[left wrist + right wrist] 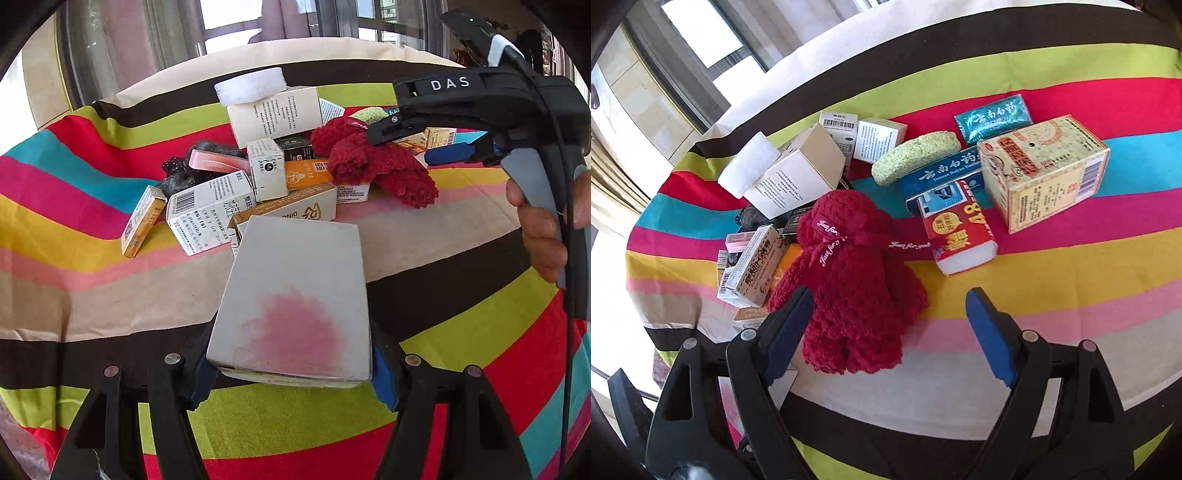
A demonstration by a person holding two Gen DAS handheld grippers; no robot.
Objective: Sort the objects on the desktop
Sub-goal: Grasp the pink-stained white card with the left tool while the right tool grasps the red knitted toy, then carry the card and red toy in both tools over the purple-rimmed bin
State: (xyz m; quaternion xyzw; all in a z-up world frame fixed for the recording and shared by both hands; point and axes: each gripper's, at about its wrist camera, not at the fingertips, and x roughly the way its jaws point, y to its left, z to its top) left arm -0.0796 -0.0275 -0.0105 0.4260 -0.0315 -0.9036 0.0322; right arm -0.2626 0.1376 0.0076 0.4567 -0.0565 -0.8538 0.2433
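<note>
Over striped cloth [110, 295] – left tongs [291, 376] clamp grey box [295, 288], angled down.

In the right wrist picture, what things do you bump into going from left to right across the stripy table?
White foam block → beige box → red fluffy towel doll → green sponge → red and white pack → big yellow patterned box.

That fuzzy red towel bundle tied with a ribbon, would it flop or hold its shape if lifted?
The red towel bundle looks soft, so it would probably squash under the pads. Its ribbon may keep it bundled, though the loose lower folds could sag. It seems unlikely to slip.
</note>
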